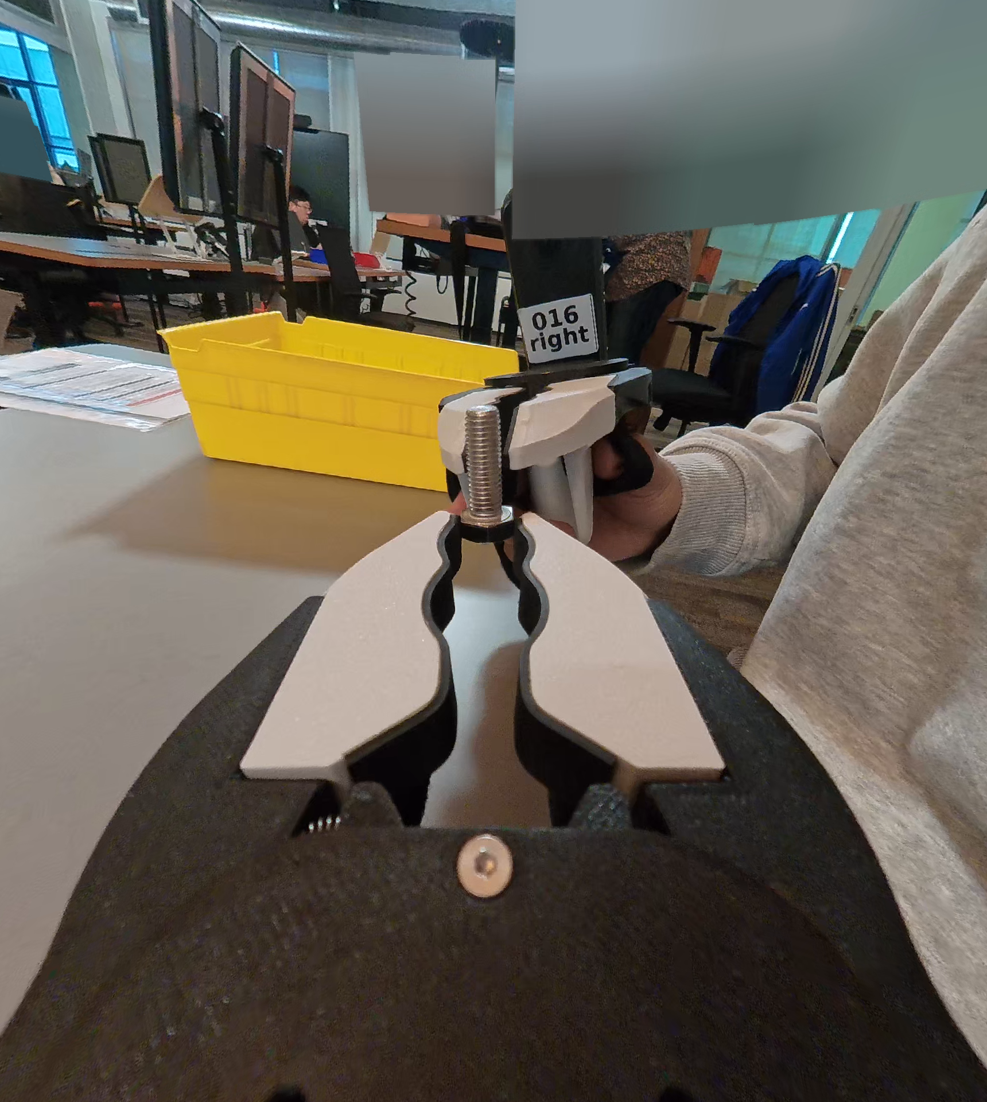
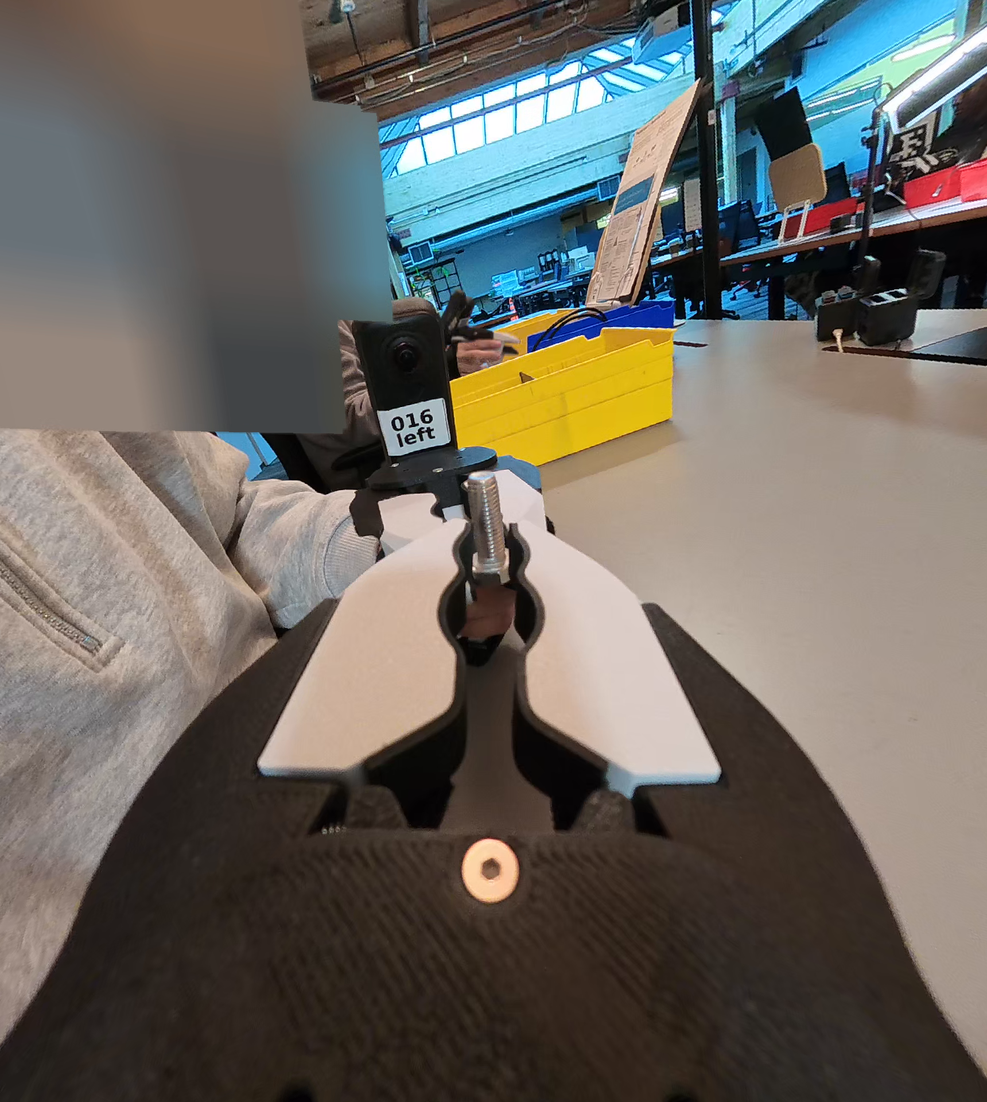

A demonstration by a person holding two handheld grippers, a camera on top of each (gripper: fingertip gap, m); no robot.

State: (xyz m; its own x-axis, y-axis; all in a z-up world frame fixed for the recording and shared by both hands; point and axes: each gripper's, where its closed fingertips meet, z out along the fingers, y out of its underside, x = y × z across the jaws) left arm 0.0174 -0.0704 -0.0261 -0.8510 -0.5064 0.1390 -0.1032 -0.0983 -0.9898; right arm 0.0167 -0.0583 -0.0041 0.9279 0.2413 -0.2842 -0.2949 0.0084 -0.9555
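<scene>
Fingers point(image 1: 583, 596) of both grippers pinch one upright bolt point(image 1: 483, 462) — head down.

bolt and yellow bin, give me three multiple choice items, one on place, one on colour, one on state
1. Where is the yellow bin?
A. on the floor
B. on the table, beyond the tools
C. on a chair

2. What colour is the bolt?
A. silver
B. black
C. brass

3. How is the bolt placed?
A. lying flat on the table
B. inside the bin
C. upright, threaded end up, head between the tips of the left tool

Answers:
1 B, the bin rests on the tabletop behind both tools.
2 A, its threads shine a metallic silver.
3 C, the head sits at the tool tips and the shaft points up.
</scene>
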